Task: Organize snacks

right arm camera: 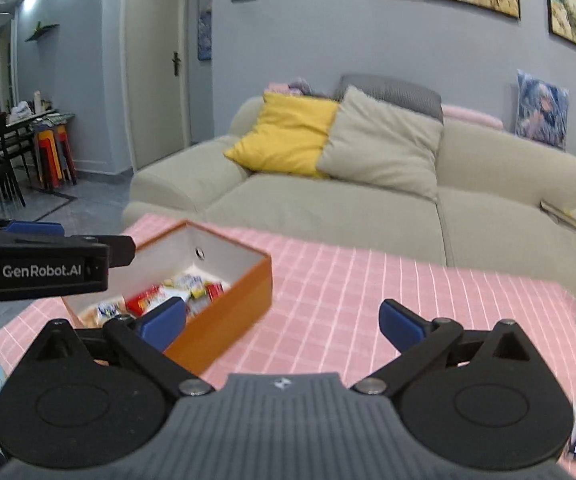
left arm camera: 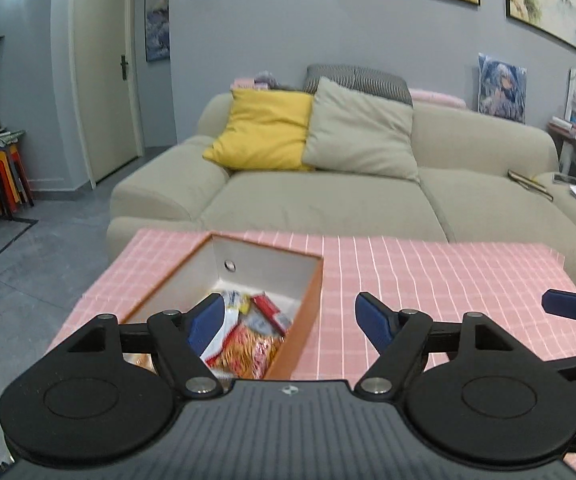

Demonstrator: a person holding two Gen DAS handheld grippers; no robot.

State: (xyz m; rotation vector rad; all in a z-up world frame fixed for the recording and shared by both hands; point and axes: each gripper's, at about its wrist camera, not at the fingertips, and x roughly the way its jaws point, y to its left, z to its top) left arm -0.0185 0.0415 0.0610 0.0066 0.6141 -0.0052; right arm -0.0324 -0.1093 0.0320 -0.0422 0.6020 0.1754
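Left wrist view: my left tool (left arm camera: pixel 290 320) stood wide open, empty, right over the orange box (left arm camera: pixel 306 320) of snacks (left arm camera: pixel 248 340) on the table (left arm camera: pixel 428 280) — right tool (right arm camera: pixel 282 322) likewise spread and empty, box ahead-left, long axis running away.

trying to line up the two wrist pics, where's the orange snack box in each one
Left wrist view: the orange snack box sits lower centre-left on the pink checked cloth.
Right wrist view: the box sits lower left on the cloth.
Shared landmark: the yellow cushion on the sofa beyond the table.
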